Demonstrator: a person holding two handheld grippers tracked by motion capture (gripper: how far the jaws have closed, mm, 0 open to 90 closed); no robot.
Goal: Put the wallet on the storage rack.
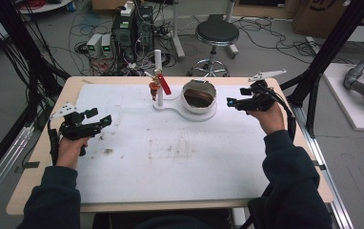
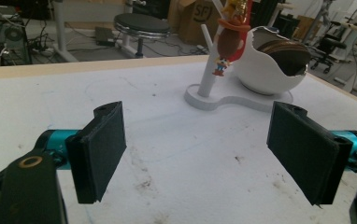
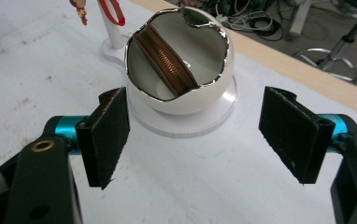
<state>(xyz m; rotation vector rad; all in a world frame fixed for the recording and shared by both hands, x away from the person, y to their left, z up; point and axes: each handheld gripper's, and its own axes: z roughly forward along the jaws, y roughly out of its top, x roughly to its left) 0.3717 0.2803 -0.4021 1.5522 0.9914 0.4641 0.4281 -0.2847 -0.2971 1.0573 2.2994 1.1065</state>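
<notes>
Jaws apart; brown zipped pouch (image 3: 167, 60) inside eggshell bowl (image 3: 186, 98)

On the wooden table (image 1: 42, 143) lies a white mat (image 1: 170, 152). At its far middle stands a flat white base (image 1: 189, 113): the thin white post (image 1: 157, 62) on its left, the broken-egg-shaped white bowl (image 1: 198, 95) on its right. A brown zipped pouch (image 3: 165, 58) lies in the bowl.

Glossy white eggshell bowl (image 3: 181, 100), matt scuffed tabletop (image 1: 170, 157)
</notes>
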